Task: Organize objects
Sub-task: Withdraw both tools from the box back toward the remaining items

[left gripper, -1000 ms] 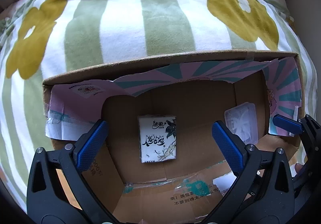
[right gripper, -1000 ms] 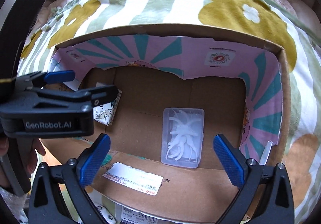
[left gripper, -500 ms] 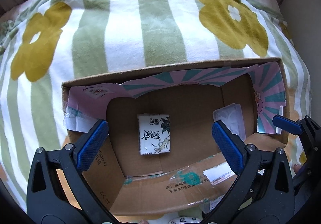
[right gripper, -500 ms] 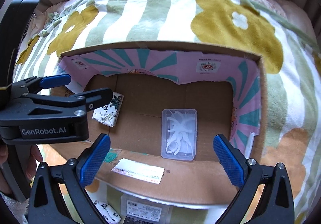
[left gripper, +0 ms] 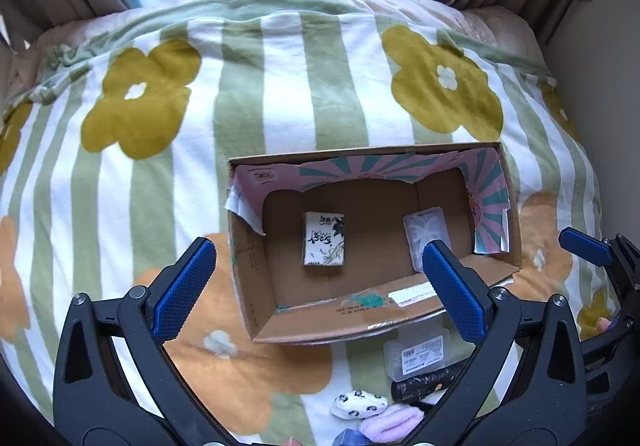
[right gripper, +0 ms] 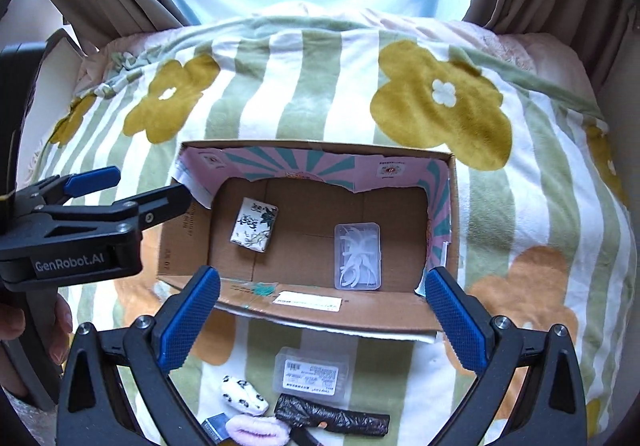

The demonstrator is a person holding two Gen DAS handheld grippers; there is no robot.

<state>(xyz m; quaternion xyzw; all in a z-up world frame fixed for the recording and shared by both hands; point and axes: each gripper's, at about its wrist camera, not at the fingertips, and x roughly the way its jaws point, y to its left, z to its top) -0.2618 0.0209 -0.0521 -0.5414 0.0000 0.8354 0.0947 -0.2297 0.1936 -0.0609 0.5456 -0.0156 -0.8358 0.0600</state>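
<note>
Both grippers hang over the bed with nothing in them, jaws spread wide: the left gripper [left gripper: 316, 286] and the right gripper [right gripper: 320, 310] both frame the cardboard box [right gripper: 451, 206] sitting on the flowery striped blanket [right gripper: 312, 94]. Inside the box there's a tissue pack [right gripper: 254, 225] toward the left end and a clear floss-pick case [right gripper: 358, 256] toward the right, well apart from each other.

The right wrist view gives you the whole floss-pick case, long side running from the near wall toward the far wall. In the left wrist view that case [left gripper: 424, 232] is half hidden behind a blue finger pad. The left view shows the tissue pack [left gripper: 323, 238] pretty much square-on, long axis near-to-far; from the right it looks tilted.

The right view also catches the left gripper [right gripper: 132, 188] from the side, plus a hand [right gripper: 36, 330] behind it.

On the blanket in front of the box: another clear labelled case [right gripper: 314, 376], a black rolled bundle [right gripper: 332, 418], a spotted white thing [right gripper: 244, 400] and something fluffy and pink [right gripper: 258, 430].
</note>
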